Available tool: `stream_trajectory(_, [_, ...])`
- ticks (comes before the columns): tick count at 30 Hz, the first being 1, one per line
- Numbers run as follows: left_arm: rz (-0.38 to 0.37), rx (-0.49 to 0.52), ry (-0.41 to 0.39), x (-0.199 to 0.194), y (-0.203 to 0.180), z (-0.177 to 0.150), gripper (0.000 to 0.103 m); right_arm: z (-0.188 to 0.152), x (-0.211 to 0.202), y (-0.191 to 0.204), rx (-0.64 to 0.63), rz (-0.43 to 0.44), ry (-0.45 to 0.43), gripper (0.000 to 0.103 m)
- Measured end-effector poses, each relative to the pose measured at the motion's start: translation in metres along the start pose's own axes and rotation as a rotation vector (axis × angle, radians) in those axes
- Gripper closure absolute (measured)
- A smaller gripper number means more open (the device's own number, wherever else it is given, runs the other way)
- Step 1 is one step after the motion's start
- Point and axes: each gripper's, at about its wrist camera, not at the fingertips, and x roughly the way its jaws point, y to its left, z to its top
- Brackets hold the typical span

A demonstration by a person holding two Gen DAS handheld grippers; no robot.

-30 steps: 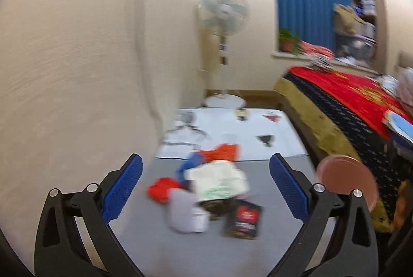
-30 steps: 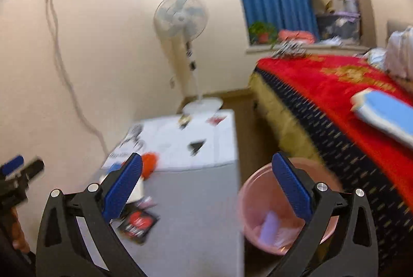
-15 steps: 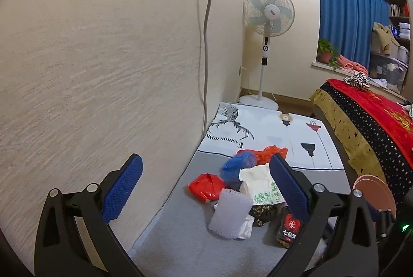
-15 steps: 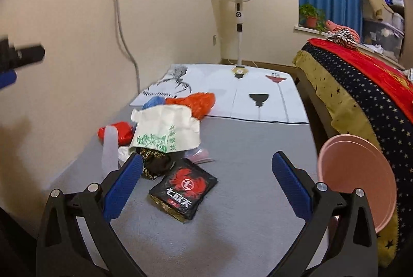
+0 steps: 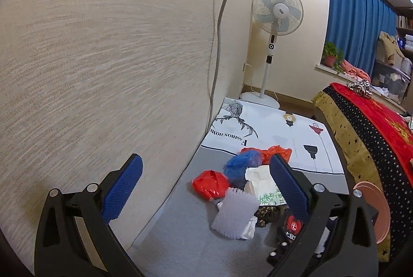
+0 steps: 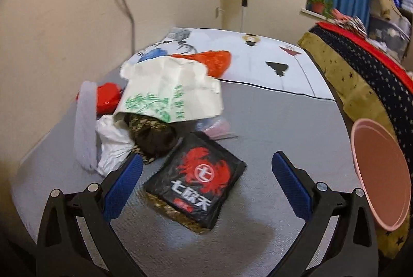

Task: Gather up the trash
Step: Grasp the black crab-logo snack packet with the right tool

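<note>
A pile of trash lies on the grey carpet by the wall. A black packet with a red crab print lies nearest, between the fingers of my open, empty right gripper. Behind it are a white paper bag with green bamboo print, a dark patterned wrapper, white crumpled plastic, a ridged translucent sheet, a red bag and an orange bag. My left gripper is open and empty, held above and back from the pile; a blue bag shows there. A pink bin stands at the right.
A beige wall with a hanging cable runs along the left. A white printed mat lies beyond the pile, with a standing fan behind it. A bed with a red and black starred cover borders the right side.
My right gripper has dropped down and closed in on the pile, so the black packet is now between its fingers. My left gripper has swung left toward the wall.
</note>
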Motion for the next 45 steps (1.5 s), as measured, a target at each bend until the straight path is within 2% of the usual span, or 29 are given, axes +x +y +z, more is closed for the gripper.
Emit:
stream_trajectory(3, [-0.002, 0.01, -0.001, 0.0, -0.002, -0.001, 0.008, -0.001, 0.006, 0.003, -0.013, 0.005, 0.039, 0.005])
stream_trajectory(9, [-0.002, 0.001, 0.004, 0.001, 0.0, -0.001, 0.008, -0.005, 0.026, -0.005, 0.043, -0.009, 0.16, 0.007])
stream_trajectory(10, [-0.002, -0.003, 0.007, 0.001, 0.0, -0.001, 0.008, -0.006, 0.028, -0.006, 0.049, -0.004, 0.168, 0.012])
stream_trajectory(14, [-0.004, -0.017, 0.011, 0.003, 0.003, 0.0, 0.008, -0.008, 0.031, -0.012, 0.076, 0.027, 0.191, 0.041])
stream_trajectory(19, [-0.005, -0.016, 0.009, 0.002, 0.004, 0.001, 0.008, -0.009, 0.022, -0.014, 0.075, 0.051, 0.149, 0.052])
stream_trajectory(23, [-0.001, -0.014, 0.006, 0.002, 0.004, 0.001, 0.008, -0.004, 0.012, -0.011, 0.04, 0.049, 0.103, 0.052])
stream_trajectory(27, [0.004, -0.022, 0.003, 0.005, 0.004, 0.001, 0.008, 0.008, -0.004, -0.02, 0.06, 0.053, 0.056, 0.052])
stream_trajectory(35, [-0.01, -0.024, -0.008, 0.016, -0.011, -0.003, 0.008, 0.04, -0.042, -0.064, 0.123, 0.001, -0.034, 0.052])
stream_trajectory(41, [-0.076, -0.037, 0.071, 0.064, -0.054, -0.016, 0.008, 0.044, -0.061, -0.098, 0.148, -0.038, -0.061, 0.052])
stream_trajectory(43, [-0.1, -0.008, 0.091, 0.084, -0.074, -0.026, 0.008, 0.041, -0.061, -0.107, 0.156, -0.044, -0.046, 0.051])
stream_trajectory(45, [-0.092, 0.037, 0.109, 0.101, -0.093, -0.037, 0.008, 0.038, -0.06, -0.115, 0.158, -0.043, -0.03, 0.051])
